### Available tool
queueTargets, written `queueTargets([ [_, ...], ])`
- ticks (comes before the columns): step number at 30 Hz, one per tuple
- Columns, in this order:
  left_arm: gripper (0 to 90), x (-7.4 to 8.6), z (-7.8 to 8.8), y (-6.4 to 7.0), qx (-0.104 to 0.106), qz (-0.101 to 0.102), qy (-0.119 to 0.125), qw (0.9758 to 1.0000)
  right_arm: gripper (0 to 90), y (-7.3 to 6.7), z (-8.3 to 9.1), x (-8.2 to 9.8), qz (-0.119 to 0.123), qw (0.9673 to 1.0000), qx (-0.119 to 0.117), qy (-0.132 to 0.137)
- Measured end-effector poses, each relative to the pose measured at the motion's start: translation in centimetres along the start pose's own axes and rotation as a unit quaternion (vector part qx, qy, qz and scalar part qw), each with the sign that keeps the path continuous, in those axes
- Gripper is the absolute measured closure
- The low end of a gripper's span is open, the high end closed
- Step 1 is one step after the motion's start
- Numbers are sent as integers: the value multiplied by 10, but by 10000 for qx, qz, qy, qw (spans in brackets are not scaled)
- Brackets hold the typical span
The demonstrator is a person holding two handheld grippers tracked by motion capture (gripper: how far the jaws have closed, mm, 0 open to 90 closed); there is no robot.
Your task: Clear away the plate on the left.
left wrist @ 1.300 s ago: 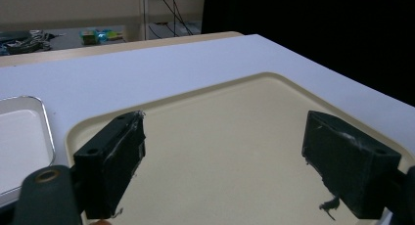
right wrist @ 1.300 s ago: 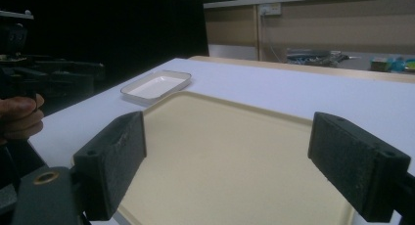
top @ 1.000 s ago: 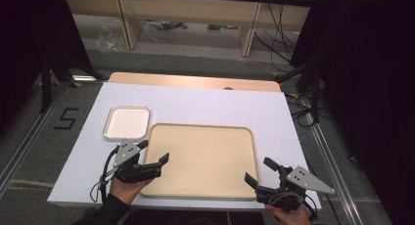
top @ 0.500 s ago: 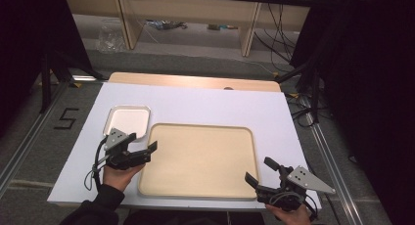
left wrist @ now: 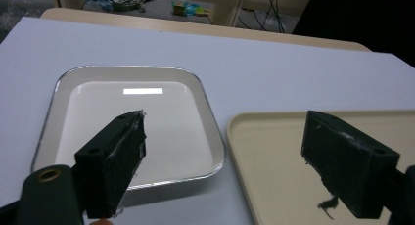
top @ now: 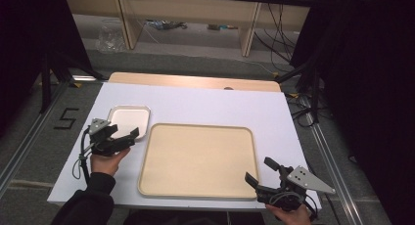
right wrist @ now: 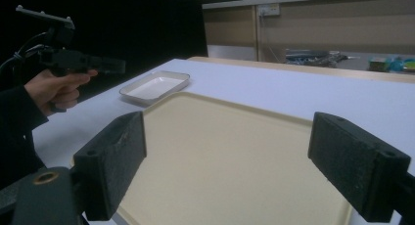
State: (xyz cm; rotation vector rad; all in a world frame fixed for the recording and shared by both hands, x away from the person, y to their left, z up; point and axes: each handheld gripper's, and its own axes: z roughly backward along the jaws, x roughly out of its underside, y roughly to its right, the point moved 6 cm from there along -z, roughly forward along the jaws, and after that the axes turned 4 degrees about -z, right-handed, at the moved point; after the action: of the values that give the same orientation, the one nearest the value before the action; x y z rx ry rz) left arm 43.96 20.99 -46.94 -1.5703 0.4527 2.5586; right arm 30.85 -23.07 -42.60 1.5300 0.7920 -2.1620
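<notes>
Left gripper spread above white dish, near corner hidden; right gripper spread, tray edge cut off.

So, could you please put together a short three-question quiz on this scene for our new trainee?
1. True or false: the left gripper has its jaws shut on the small white tray.
2. Which lies nearer the person's side of the table? A: the small white tray. B: the large beige tray.
3. Fill in: the right gripper hovers at the large beige tray's near ____ corner.

Key
1. False; its jaws stand open, poised at the white tray's near edge.
2. B.
3. Right; its jaws are open with nothing between them.
</notes>
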Motion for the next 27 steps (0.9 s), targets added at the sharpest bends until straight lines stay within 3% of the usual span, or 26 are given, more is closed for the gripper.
queueTargets([
  [1,162,0,0,0,0,0,0,10000,151,0,0,0,0,10000,0,0],
  [3,163,1,-3,-14,-173,100,-81,9998,151,-1,1,0,-106,9999,-32,-8],
  [4,163,0,-4,-18,-222,113,-102,9996,151,0,0,-1,8,10000,-33,20],
  [8,163,0,-8,-32,-375,247,-222,9987,151,-1,-2,-1,-45,9999,-63,139],
  [10,163,2,-13,-43,-495,287,-365,9977,151,0,0,0,6,10000,-8,32],
  [11,163,2,-14,-47,-527,320,-404,9973,151,-2,-3,0,-140,9997,-130,141],
  [15,182,2,-19,-57,-611,348,-490,9963,151,0,0,-1,8,10000,-37,53],
  [17,189,3,-23,-64,-684,376,-625,9950,151,0,-2,0,-41,9999,-82,93],
  [20,227,5,-31,-80,-896,334,-1024,9901,151,0,0,-1,8,10000,-9,26],
  [22,228,6,-33,-85,-950,374,-1081,9889,151,-1,-2,-1,-45,9998,-88,145],
  [25,328,7,-36,-99,-975,551,-1248,9858,151,-1,-2,-1,-57,9998,-91,179],
  [27,383,8,-38,-102,-977,566,-1326,9847,151,0,-2,-1,-37,9999,-84,117],
])
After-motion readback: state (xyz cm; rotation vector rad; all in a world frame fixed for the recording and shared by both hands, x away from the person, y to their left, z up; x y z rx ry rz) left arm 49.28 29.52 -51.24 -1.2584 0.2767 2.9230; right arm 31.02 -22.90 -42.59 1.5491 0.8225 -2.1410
